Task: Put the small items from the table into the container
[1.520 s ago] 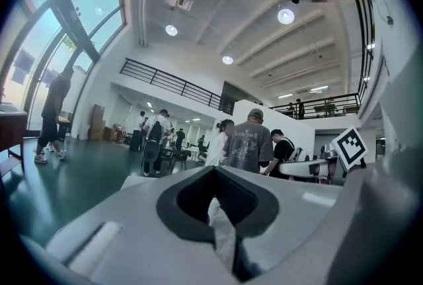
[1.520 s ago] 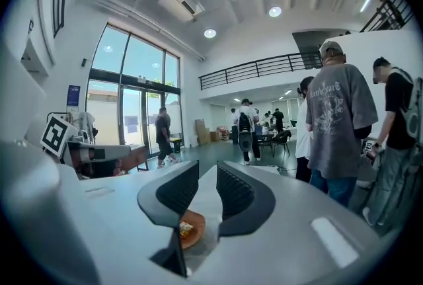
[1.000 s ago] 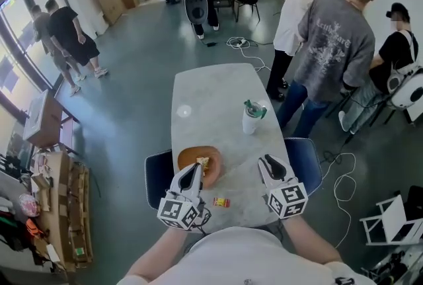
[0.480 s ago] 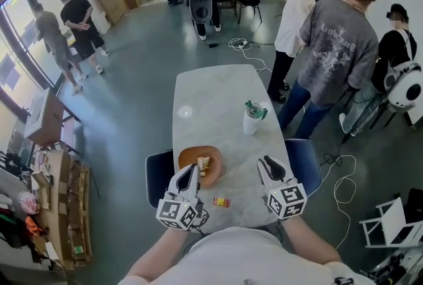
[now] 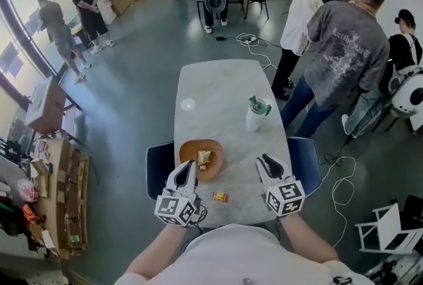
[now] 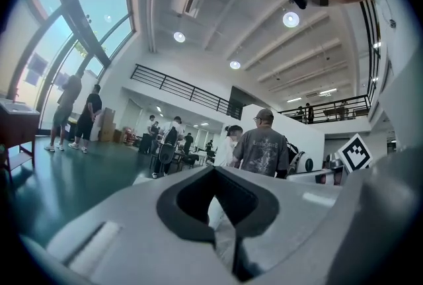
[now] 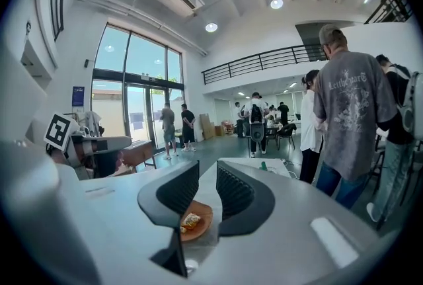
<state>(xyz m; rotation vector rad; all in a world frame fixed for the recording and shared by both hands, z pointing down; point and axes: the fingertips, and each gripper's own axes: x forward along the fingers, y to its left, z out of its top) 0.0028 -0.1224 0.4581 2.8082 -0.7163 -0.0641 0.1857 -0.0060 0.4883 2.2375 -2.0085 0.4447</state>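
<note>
Presently left gripper (image 5: 190,166) closed, empty; right gripper (image 5: 264,160) narrowly apart, empty.

Pale grey left tool (image 5: 188,166) and right tool (image 5: 264,159) carry black pads (image 7: 234,194), black-and-white marker cubes (image 5: 176,209); the shirt (image 5: 244,257) is white.

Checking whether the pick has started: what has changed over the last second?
Hardly anything. The left gripper drifted slightly left, away from the plate; nothing was grasped or released. The right gripper hovers as before, jaws apart and empty. The small wrapped item still lies on the table, and the cup stays put.
</note>
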